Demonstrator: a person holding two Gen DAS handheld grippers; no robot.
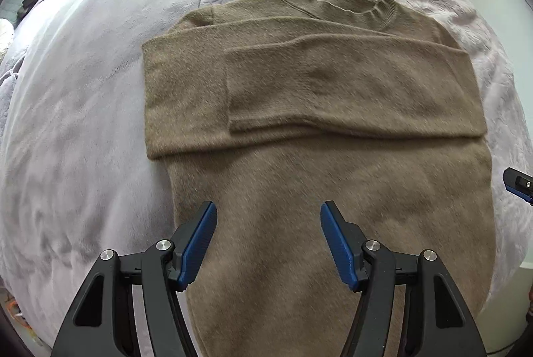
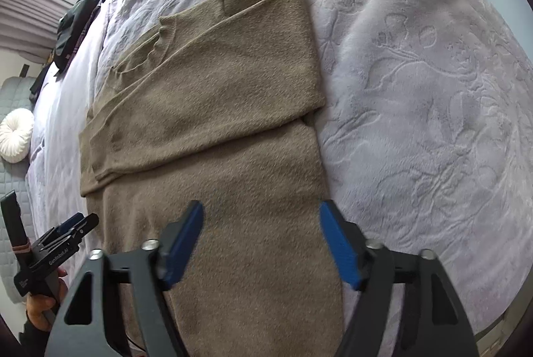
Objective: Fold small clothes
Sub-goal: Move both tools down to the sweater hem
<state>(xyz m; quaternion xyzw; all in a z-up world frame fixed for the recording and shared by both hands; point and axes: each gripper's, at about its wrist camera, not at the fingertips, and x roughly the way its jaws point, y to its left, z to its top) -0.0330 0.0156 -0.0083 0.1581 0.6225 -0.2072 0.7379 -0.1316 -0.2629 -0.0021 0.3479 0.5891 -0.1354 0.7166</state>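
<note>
Two handheld grippers share one build: the left gripper [image 1: 268, 213] and the right gripper [image 2: 261, 212] each carry ribbed blue finger pads [image 1: 200, 243] on matte black triangular arms with cut-out windows and round silver pivot screws. White lettering marks the left unit's black housing, gripped by a hand [image 2: 43, 300] in a dark sleeve.

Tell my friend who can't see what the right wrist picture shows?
A brown sweater, sleeves folded across its chest, lies flat on a lavender bedspread. The open right claw hovers above its lower half.
</note>
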